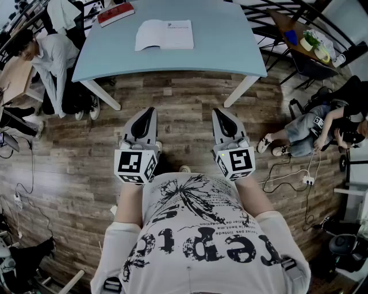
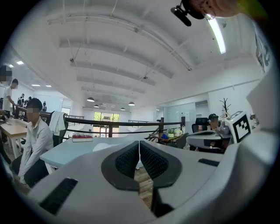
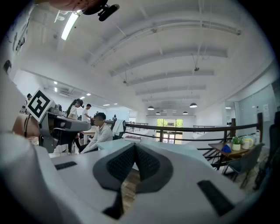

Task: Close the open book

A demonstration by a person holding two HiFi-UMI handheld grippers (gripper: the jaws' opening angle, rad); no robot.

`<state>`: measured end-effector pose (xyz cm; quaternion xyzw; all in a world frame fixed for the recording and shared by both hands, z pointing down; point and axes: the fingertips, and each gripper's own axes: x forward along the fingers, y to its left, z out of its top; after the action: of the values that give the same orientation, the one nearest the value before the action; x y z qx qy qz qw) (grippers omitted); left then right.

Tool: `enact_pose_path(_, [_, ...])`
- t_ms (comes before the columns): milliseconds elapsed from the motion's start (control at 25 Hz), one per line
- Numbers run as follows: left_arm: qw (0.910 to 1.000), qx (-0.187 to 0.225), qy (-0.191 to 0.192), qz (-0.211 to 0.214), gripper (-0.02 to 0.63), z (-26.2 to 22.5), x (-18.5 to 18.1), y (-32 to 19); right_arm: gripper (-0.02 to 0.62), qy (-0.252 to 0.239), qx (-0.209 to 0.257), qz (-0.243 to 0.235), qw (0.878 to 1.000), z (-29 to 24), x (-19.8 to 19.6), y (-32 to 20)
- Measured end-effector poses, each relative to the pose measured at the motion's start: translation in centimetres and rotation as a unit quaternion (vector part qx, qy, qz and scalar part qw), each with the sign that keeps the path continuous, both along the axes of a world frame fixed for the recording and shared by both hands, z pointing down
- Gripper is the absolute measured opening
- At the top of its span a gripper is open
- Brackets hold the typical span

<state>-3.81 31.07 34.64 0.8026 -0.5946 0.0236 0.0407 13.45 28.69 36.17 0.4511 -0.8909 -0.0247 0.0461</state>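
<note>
An open book (image 1: 164, 34) with white pages lies flat on the light blue table (image 1: 224, 51), far ahead of me. Both grippers are held level in front of my chest, well short of the table. My left gripper (image 1: 148, 113) is shut with nothing between its pads, which meet in the left gripper view (image 2: 139, 154). My right gripper (image 1: 221, 113) is shut too and empty; in the right gripper view (image 3: 134, 155) its pads touch. In the left gripper view the book (image 2: 101, 147) is a pale shape on the table top.
A red closed book (image 1: 115, 14) lies at the table's far left corner. A seated person (image 1: 54, 63) is at the table's left, another person (image 1: 322, 126) sits on the floor at right. A cable and power strip (image 1: 299, 179) lie on the wooden floor.
</note>
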Motion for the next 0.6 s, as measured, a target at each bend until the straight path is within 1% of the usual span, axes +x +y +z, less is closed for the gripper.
enact_pose_path(160, [1.0000,0.001,0.000,0.006,0.021,-0.1,0.7,-0.5,0.009,0.003,0.001,-0.001,1.000,0.0,0.3,-0.4])
enact_pose_path(320, [1.0000,-0.002,0.000,0.008,0.021,0.0,0.5,-1.1,0.009,0.004,-0.001,-0.002,1.000,0.1,-0.1,-1.0])
enact_pose_path(520, [0.9999,-0.009,0.004,0.010,0.021,0.1,0.1,-2.1,0.011,-0.021,-0.002,-0.004,1.000,-0.4,-0.5,-1.8])
enact_pose_path(600, [0.9999,-0.012,0.005,0.010,0.021,0.3,0.2,-2.6,0.011,-0.023,-0.005,0.001,1.000,-0.3,-0.3,-2.3])
